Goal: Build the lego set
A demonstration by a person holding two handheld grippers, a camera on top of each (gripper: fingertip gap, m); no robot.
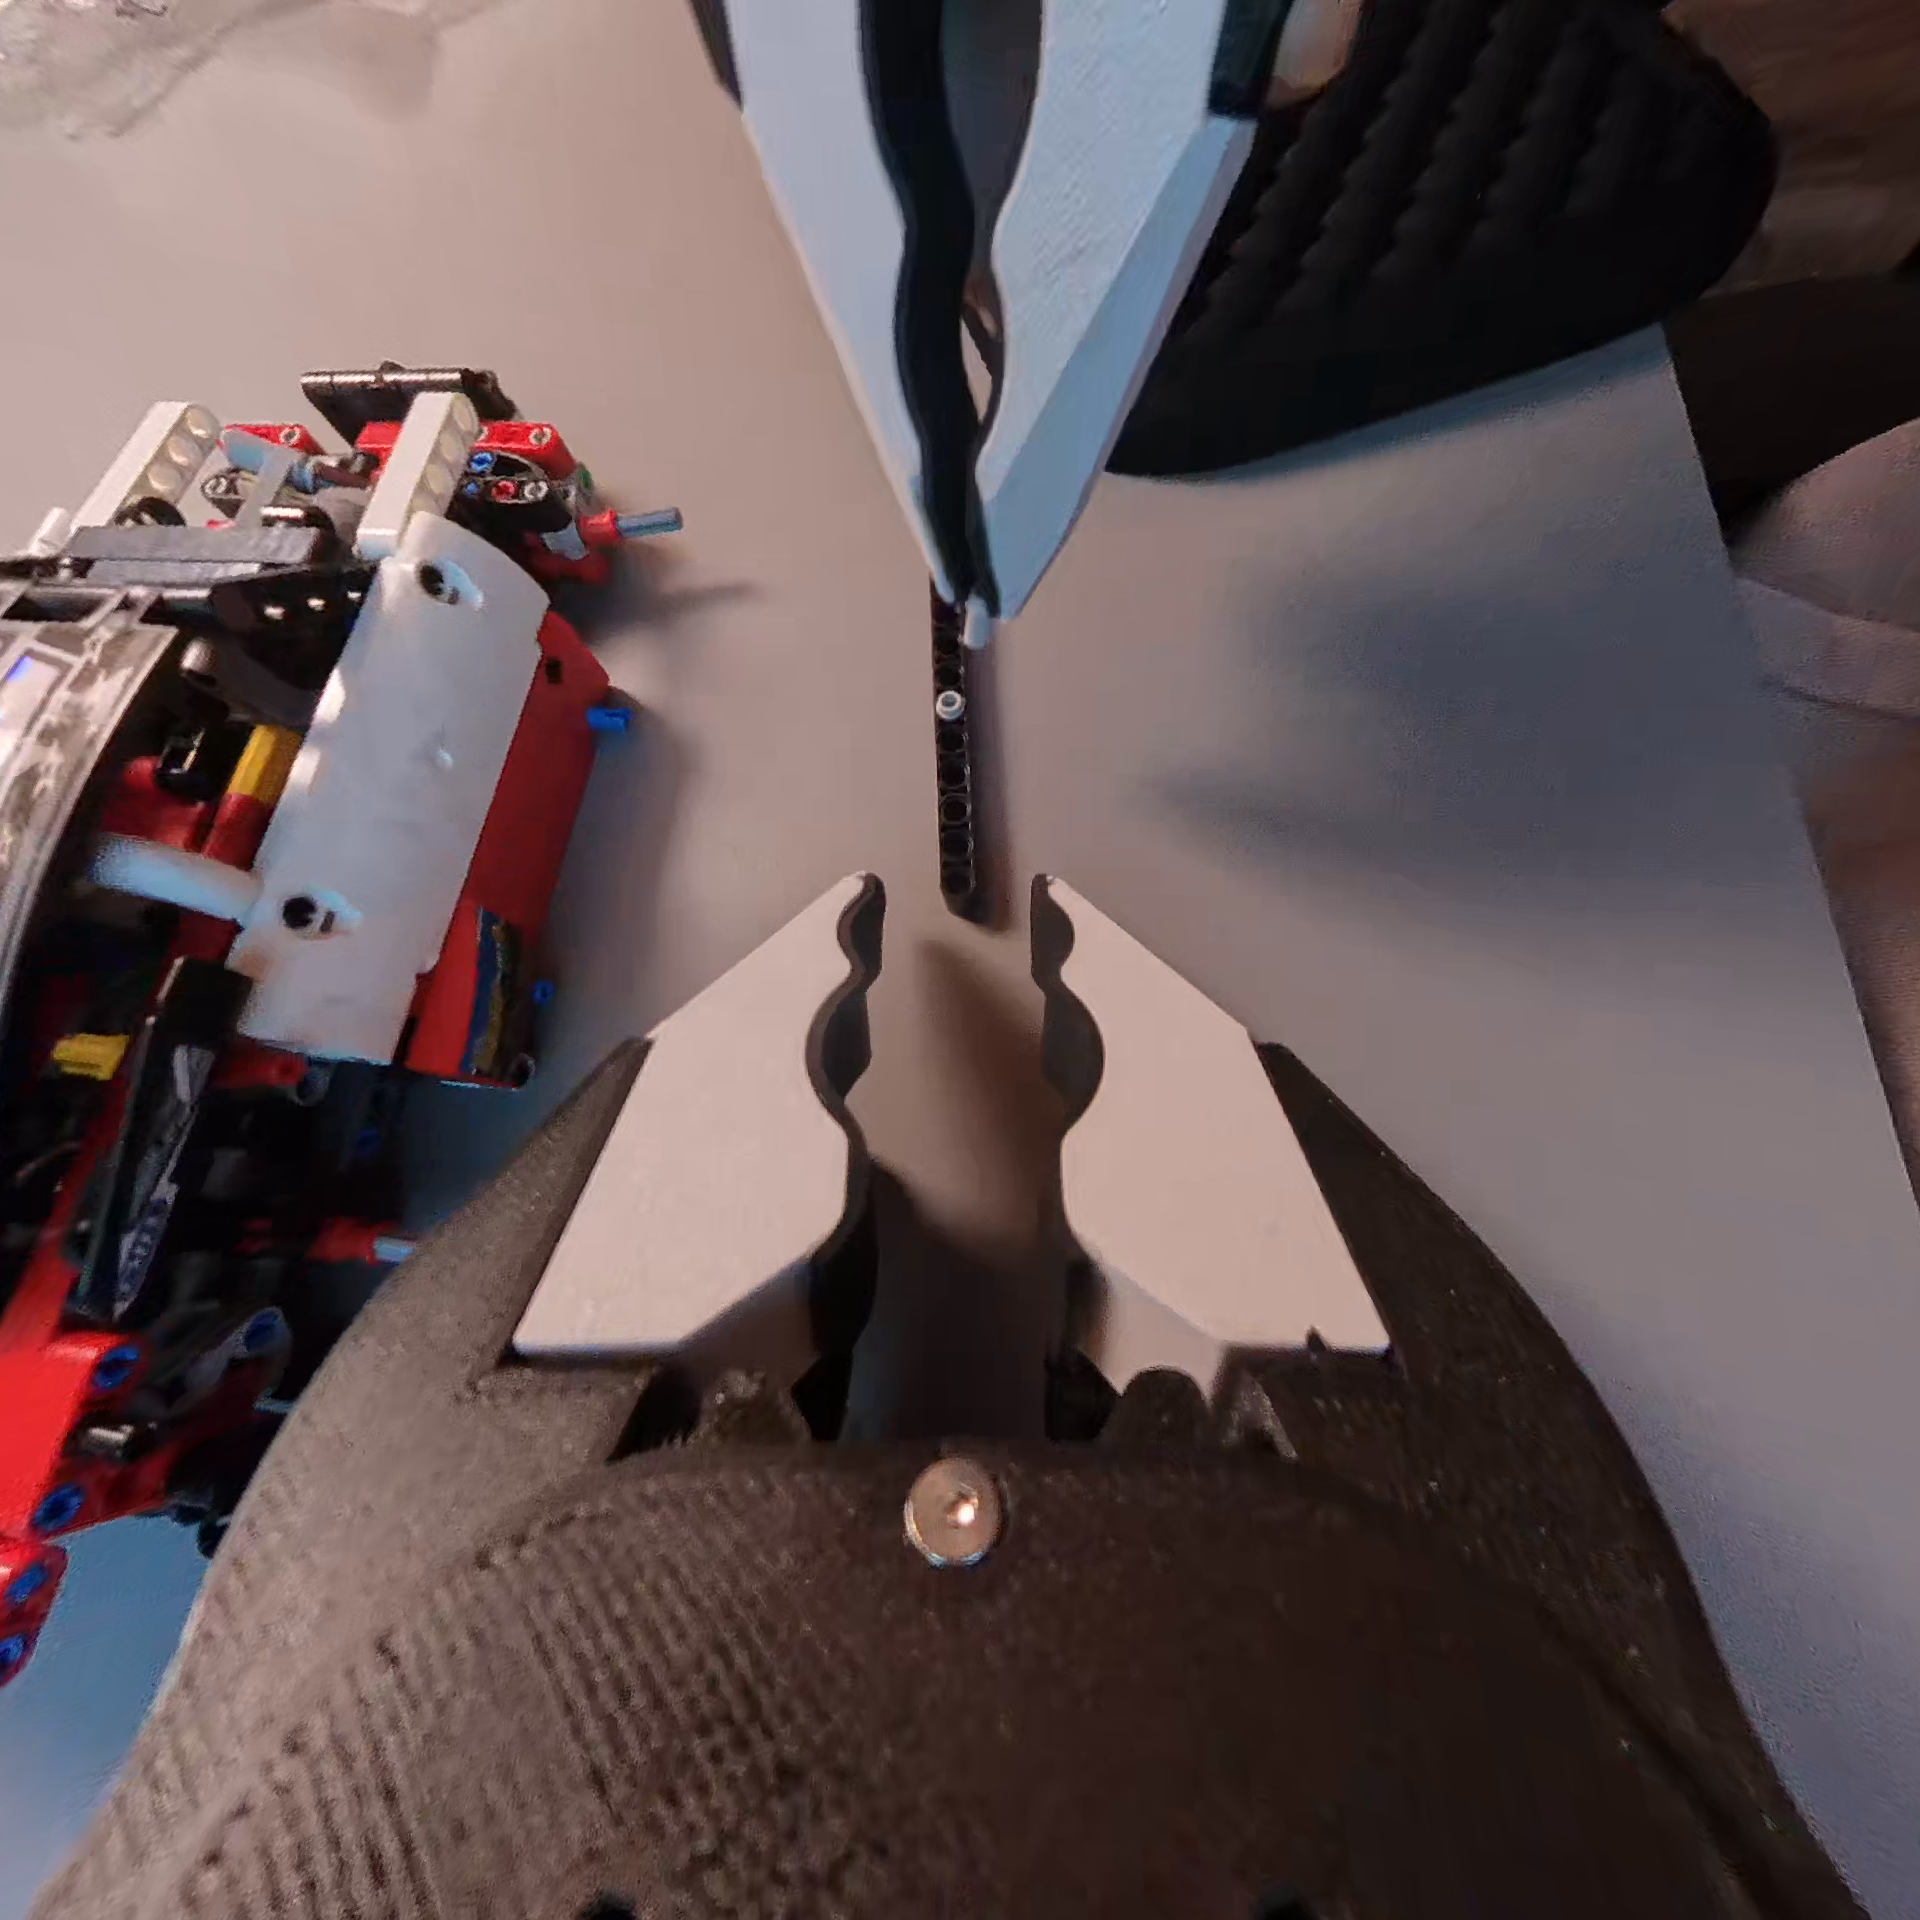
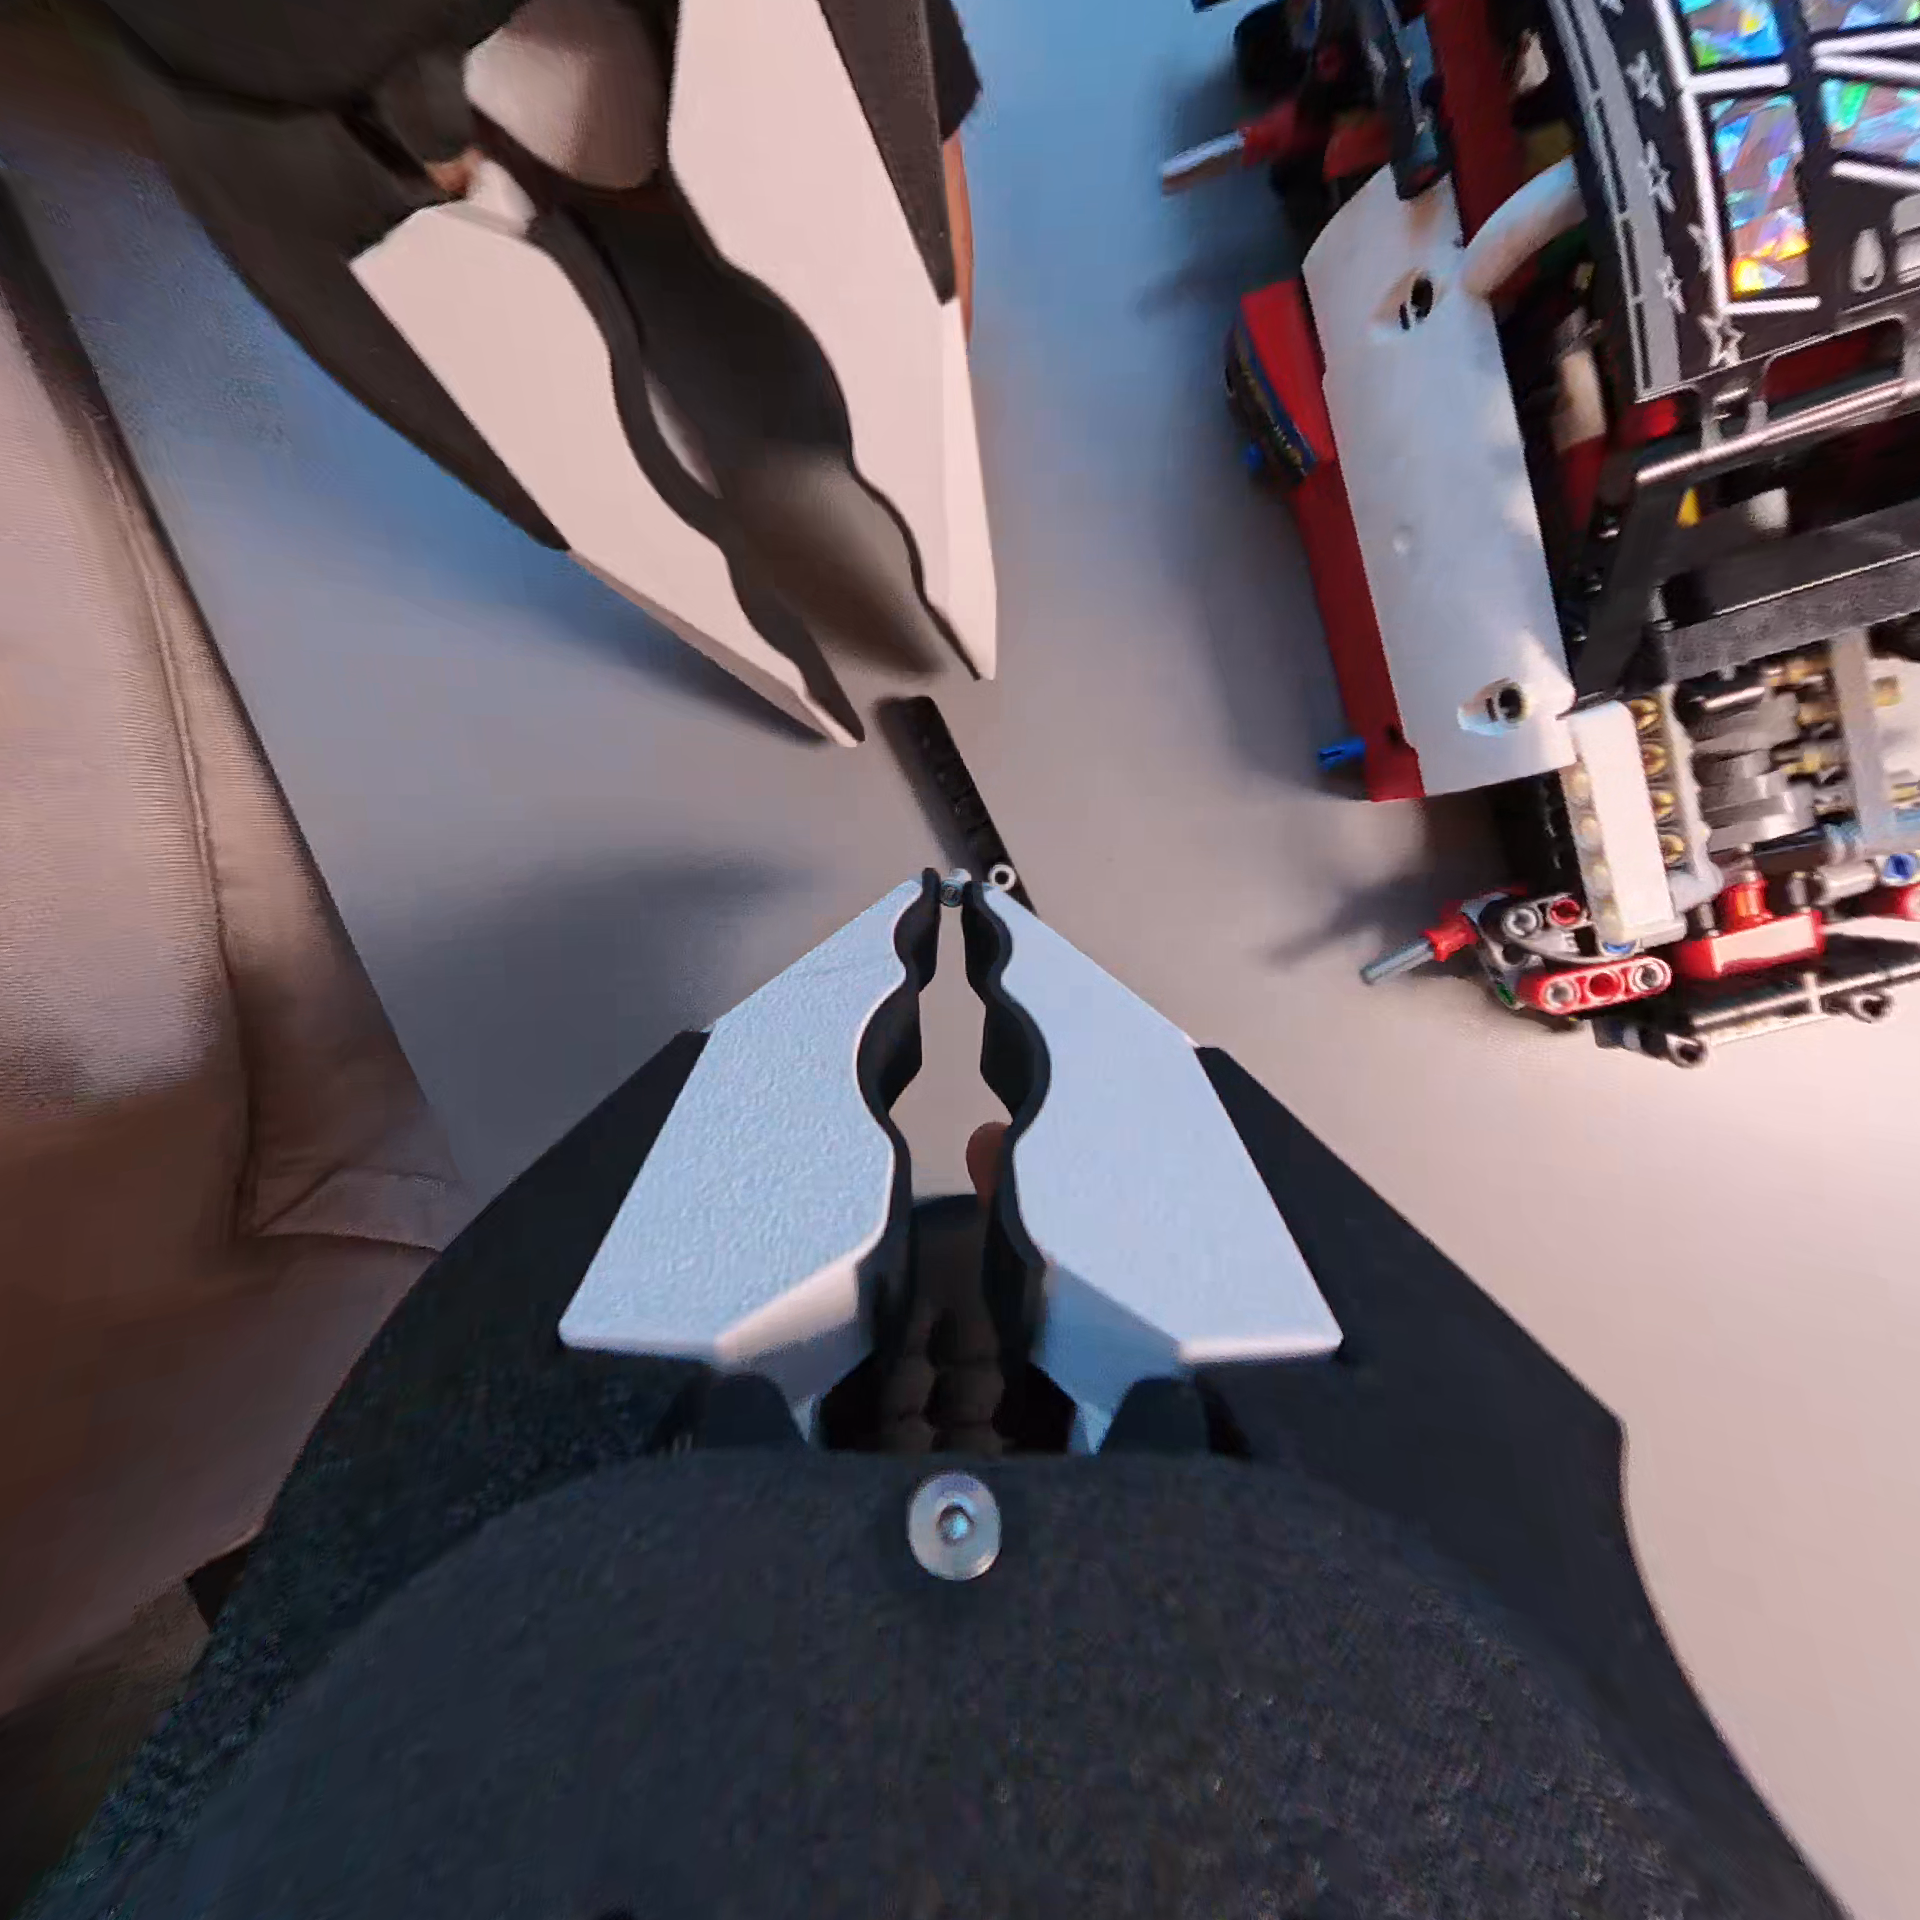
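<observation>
A long black holed beam (image 1: 954, 790) lies flat on the grey table (image 1: 1351, 831), with a small grey pin (image 1: 950, 703) seated in one hole. My left gripper (image 1: 954, 888) is open and empty, and its tips flank the beam's near end. My right gripper (image 2: 948, 885) is shut on a second small grey pin (image 2: 952, 891) and holds it against the beam (image 2: 940, 779) near the seated pin (image 2: 1001, 876). The right gripper also shows from above in the left wrist view (image 1: 964, 603). The left gripper shows open at the beam's far end in the right wrist view (image 2: 914, 701).
The partly built red, white and black car model (image 1: 364, 779) stands to the left of the beam, and shows on the right in the right wrist view (image 2: 1558, 520). A person's beige clothing (image 2: 156, 831) lies along the table edge. Clear plastic wrap (image 1: 94, 73) lies far left. Tip to tip, the grippers are about 5 cm apart.
</observation>
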